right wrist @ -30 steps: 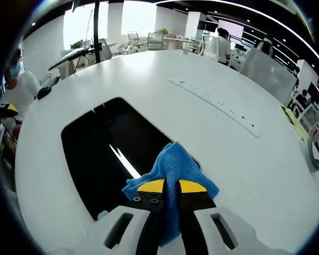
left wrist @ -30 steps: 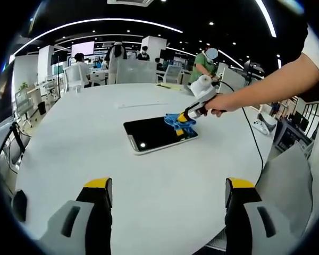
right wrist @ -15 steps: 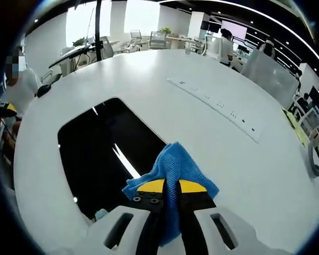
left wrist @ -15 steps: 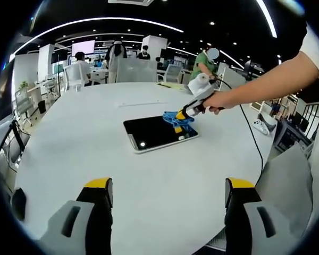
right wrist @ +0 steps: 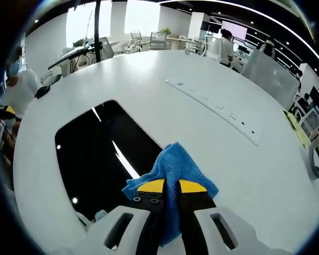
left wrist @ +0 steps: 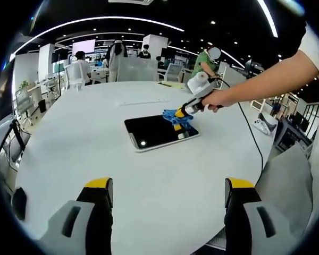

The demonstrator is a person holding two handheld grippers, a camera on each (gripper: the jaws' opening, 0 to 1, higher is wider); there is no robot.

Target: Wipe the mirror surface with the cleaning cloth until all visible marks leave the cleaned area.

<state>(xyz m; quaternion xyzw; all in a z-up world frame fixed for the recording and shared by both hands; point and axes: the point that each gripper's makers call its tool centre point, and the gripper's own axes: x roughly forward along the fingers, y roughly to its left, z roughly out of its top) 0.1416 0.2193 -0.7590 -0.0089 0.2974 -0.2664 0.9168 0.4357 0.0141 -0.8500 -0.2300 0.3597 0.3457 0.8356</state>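
A dark rectangular mirror point(left wrist: 158, 132) lies flat on the white table point(left wrist: 85, 138). In the right gripper view it reflects ceiling lights, mirror point(right wrist: 103, 154). My right gripper point(right wrist: 171, 187) is shut on the blue cleaning cloth point(right wrist: 173, 164), which rests on the mirror's near right corner. In the left gripper view the same right gripper point(left wrist: 182, 114) holds the blue cloth point(left wrist: 177, 118) on the mirror's far right corner, with a person's arm behind it. My left gripper point(left wrist: 168, 192) stands open over the table's near edge, well short of the mirror, with nothing between its fingers.
A long cable slot point(right wrist: 215, 103) runs across the table beyond the mirror. A black cable point(left wrist: 251, 133) trails from the right gripper off the table. Chairs point(left wrist: 74, 77) and several people stand at the far side. A person point(right wrist: 18, 90) sits at the left.
The right gripper with the cloth has slid a little toward the mirror's far right corner, away from the left gripper. The left gripper has stayed put.
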